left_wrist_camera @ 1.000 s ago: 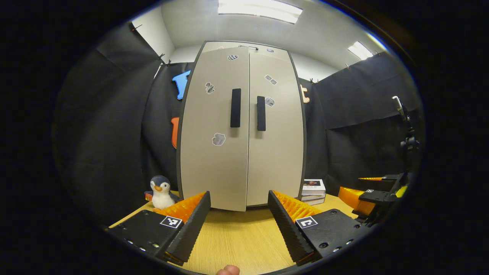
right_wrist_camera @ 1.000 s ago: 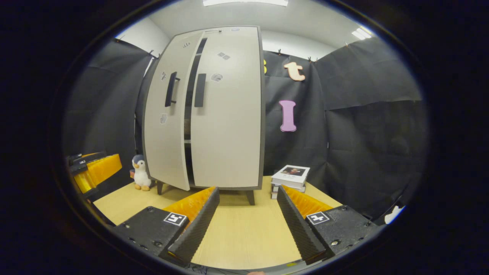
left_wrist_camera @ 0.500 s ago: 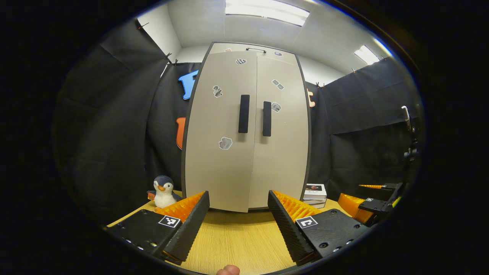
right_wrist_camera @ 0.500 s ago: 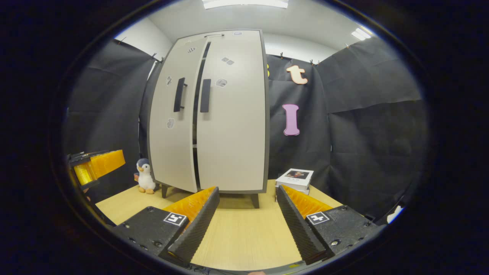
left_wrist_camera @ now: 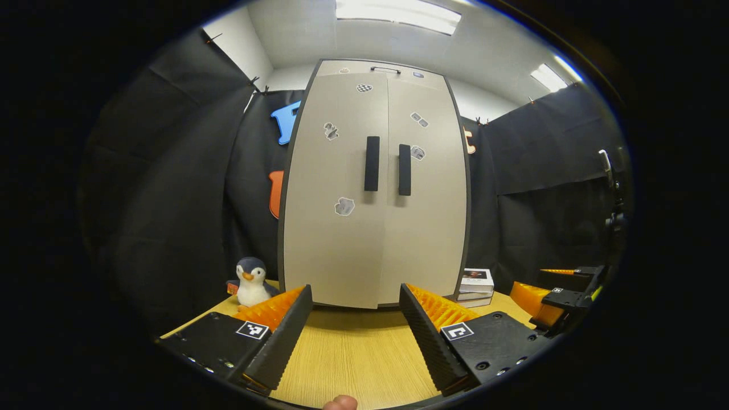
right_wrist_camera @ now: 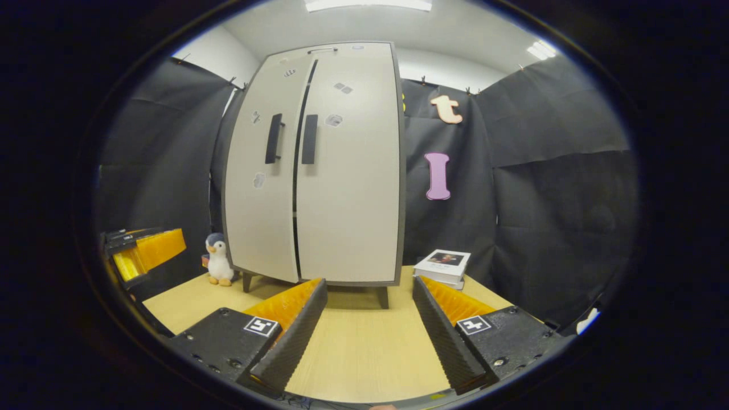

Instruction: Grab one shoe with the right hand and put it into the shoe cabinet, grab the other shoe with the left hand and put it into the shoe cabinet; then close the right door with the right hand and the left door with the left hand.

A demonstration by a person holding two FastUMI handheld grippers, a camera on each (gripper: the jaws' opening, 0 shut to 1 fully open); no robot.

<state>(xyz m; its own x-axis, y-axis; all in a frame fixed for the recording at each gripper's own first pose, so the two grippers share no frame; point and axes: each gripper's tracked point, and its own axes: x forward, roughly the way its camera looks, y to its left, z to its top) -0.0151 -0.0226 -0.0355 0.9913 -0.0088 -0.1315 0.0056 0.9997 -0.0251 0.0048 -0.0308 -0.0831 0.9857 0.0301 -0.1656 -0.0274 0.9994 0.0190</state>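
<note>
Left gripper view puts you square to the shoe cabinet, with the left gripper spread wide and holding nothing above the wooden table. From here the left door and right door look flush. Right gripper view disagrees: a thin dark slit runs between the doors and the left door's lower edge stands slightly proud. The right gripper is also wide and empty, well back from the cabinet.

Your risk is calling the job done while that left door sits ajar; a shoe heel inside or a weak push could hold it off the frame. Pushing off-centre near the handles could rock the cabinet on its legs, or your left sweep could clip the plush penguin beside it. The stack of books sits to the cabinet's right.

Neither shoe can be seen; presumably both are inside. Door stickers are too small to make out.
</note>
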